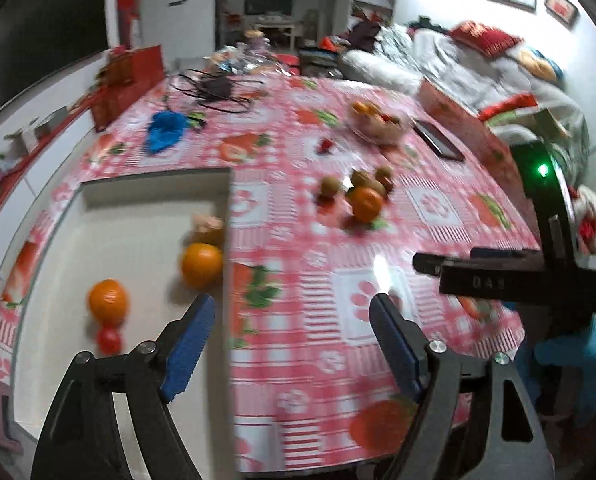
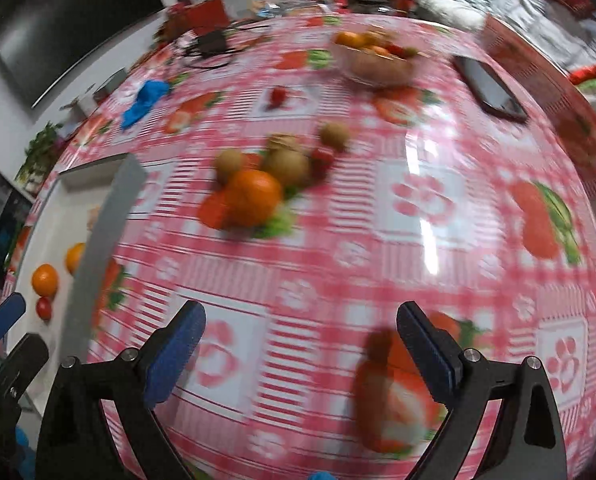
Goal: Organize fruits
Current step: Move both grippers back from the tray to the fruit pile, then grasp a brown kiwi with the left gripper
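Observation:
A white tray [image 1: 109, 216] at the table's left holds two oranges [image 1: 201, 265], [image 1: 108, 302], a small red tomato [image 1: 109, 340] and a pale fruit [image 1: 207, 226]. A loose pile on the tablecloth has an orange [image 1: 366, 203] and several kiwis [image 1: 330, 186]; in the right wrist view the orange [image 2: 253, 198] and kiwis [image 2: 287, 164] lie ahead. My left gripper [image 1: 293, 320] is open and empty above the tray's right edge. My right gripper [image 2: 302, 328] is open and empty above the cloth, short of the pile. The tray [image 2: 97, 208] shows at left.
A glass bowl of fruit [image 1: 378, 122] stands farther back, also in the right wrist view [image 2: 372, 58]. A single strawberry [image 2: 277, 94], a dark phone [image 2: 492, 84], a blue cloth [image 1: 165, 130], cables [image 1: 213, 90] and red boxes [image 1: 470, 128] lie on the table.

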Tool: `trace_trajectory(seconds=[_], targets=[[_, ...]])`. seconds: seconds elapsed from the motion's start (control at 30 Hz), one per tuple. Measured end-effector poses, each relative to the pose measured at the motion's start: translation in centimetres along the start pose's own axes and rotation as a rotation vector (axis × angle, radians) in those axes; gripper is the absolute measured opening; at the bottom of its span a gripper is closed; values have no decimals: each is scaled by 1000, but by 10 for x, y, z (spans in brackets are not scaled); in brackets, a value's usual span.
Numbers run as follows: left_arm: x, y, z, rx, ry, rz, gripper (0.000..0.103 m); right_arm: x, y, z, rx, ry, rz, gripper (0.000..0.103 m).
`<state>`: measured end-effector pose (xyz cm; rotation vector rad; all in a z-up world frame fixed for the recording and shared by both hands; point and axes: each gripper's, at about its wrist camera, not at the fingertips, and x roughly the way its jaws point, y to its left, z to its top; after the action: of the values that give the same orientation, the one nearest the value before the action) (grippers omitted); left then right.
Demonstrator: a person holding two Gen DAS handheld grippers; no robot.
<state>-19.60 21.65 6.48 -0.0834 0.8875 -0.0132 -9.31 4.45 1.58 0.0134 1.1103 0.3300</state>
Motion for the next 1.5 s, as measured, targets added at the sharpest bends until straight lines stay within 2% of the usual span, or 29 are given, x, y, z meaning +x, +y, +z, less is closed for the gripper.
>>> trace_trajectory(seconds=[0.13,0.3,0.33,0.57,0.8,1.07,1.2,1.27,1.37,1.47,1.5], targets=[[18,-21,-3,20,64,12,82,-3,-37,-8,53,-21,-64,97],[31,-34,1,34,115,42,82,-3,-71,-9,53,-60,-167,97],[31,-36,5,39,115,50,82,-1,-75,-8,54,-69,-173,103],[44,-50,45,89,102,78,82,-3,-80,-15,0,-129,-178,103],[86,-67,88,97,127,69,82,-2,-78,-14,-6,-135,-172,103],[136,-50,118,-17,179,80,81,-2,-78,-15,-4,-139,-166,103],[151,-42,123,-32,186,88,78,-3,-78,-15,-3,-139,-167,103],[159,-39,125,-40,198,90,75,-3,-78,-15,-3,-139,-167,103],[174,-31,125,-72,236,77,62,-3,-78,-15,-2,-139,-167,103],[177,-29,126,-76,209,90,53,-3,-78,-16,-2,-139,-167,103],[177,-31,126,-68,204,86,41,-3,-78,-16,-2,-139,-166,103]])
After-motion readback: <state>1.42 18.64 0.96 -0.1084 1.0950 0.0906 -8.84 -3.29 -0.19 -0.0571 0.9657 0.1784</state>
